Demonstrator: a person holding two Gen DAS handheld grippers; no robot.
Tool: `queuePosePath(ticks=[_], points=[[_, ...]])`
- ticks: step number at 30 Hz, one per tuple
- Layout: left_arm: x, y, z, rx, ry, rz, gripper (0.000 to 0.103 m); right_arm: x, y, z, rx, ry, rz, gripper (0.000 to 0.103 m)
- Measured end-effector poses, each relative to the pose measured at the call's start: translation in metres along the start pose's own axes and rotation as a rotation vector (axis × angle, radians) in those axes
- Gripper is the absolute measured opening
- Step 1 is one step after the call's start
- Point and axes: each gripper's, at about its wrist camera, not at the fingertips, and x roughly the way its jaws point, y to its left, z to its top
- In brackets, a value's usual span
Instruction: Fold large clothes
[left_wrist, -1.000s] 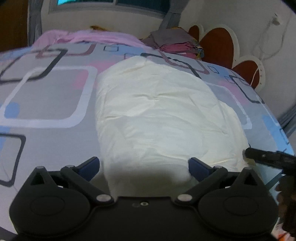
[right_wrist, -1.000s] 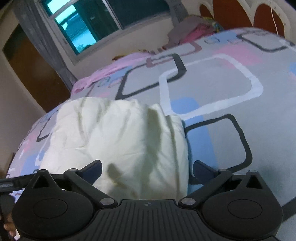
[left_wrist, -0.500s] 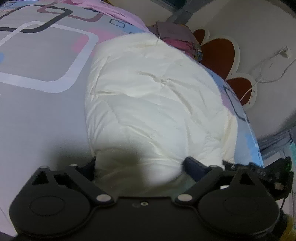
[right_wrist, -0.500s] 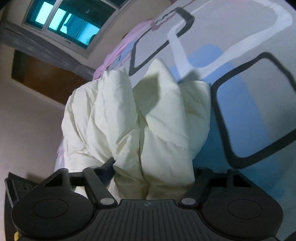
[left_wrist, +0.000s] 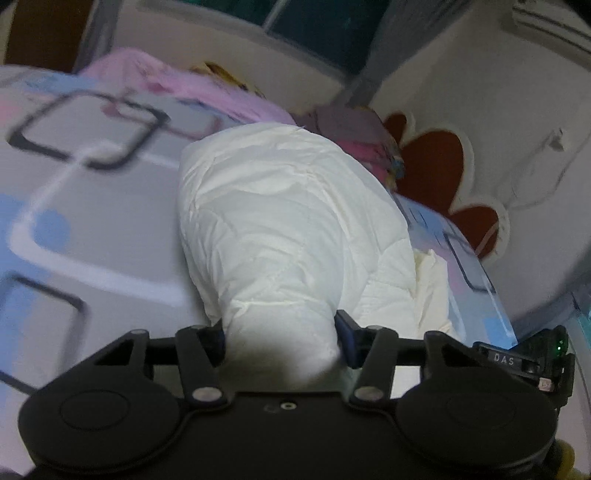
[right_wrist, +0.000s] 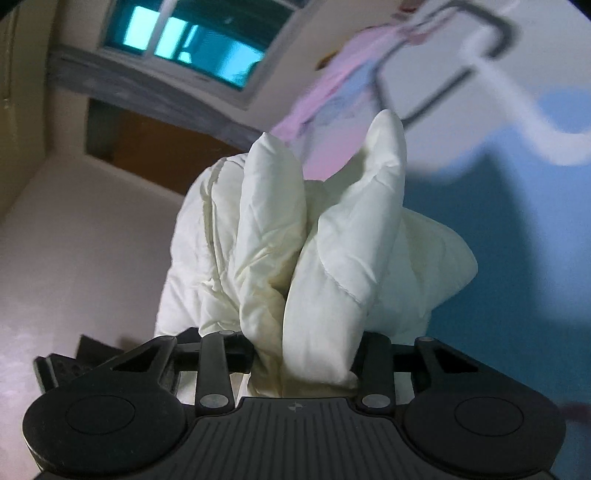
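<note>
Left hand-held gripper (left_wrist: 280, 341) is clamped on the near edge of the white padded garment (left_wrist: 291, 229); right hand-held gripper (right_wrist: 303, 354) pinches bunched folds, lifted off the bed (left_wrist: 92, 229). Mid-fold, it seems: next, carry the raised edge across and lay it flat.

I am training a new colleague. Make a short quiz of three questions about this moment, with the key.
1. True or false: the left gripper is shut on the cream padded garment.
2. What does the right gripper hold: (a) nothing, (b) bunched folds of the same garment, (c) the pink cloth?
3. On what does the garment lie?

Key: 1 true; 2 b; 3 the patterned bedsheet.
</note>
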Motion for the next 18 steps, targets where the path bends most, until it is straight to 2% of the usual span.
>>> queuePosePath(ticks=[5,10,15,18], points=[[-0.035,0.074,0.042,0.004,-0.068,0.051,0.053,0.101,0.062,-0.005,-0.052,0.013,0.059,0.038],[-0.057,0.171,0.096,0.025,-0.094,0.081,0.053,0.219,0.112,-0.022,-0.043,0.009,0.071,0.038],[-0.058,0.246,0.138,0.070,-0.097,0.113,0.053,0.323,0.133,-0.027,-0.033,0.015,0.073,0.038],[-0.047,0.278,0.149,0.097,-0.100,0.132,0.053,0.358,0.132,-0.029,-0.025,0.023,0.057,0.038]])
